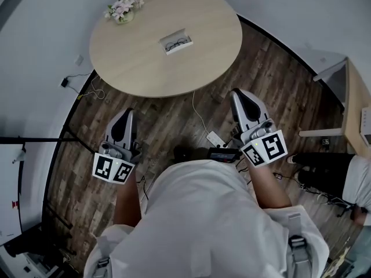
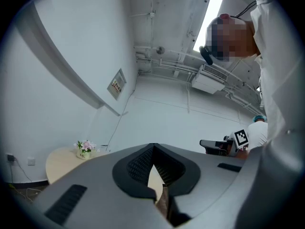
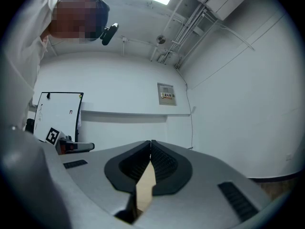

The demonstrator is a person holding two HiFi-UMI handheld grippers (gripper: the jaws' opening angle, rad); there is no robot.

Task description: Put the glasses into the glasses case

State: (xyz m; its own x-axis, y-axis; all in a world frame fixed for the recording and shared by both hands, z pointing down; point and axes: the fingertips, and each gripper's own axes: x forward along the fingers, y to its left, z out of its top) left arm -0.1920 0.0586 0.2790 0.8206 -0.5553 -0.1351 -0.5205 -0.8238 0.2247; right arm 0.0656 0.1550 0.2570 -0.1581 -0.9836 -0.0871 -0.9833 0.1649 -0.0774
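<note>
2 tools hang low in front of the person, over the dark wood floor (image 1: 174,120) and well apart from the round counter (image 1: 139,62). Left tool (image 1: 126,113) has its jaws closed tip to tip with nothing between them; its own view shows only a sliver of gap behind the meeting tips. Right tool (image 1: 238,94) is closed the same way and is also empty. Near the middle of the counter, the glasses (image 1: 175,44) lie on a pale rectangular glasses case (image 1: 177,37); whether they sit fully inside it is too small to tell. 1 small pot of pink flowers (image 1: 123,8) stands at the counter's far left edge. Cables and a white power strip (image 1: 215,138) lie on the floor, nearer the right tool.
</note>
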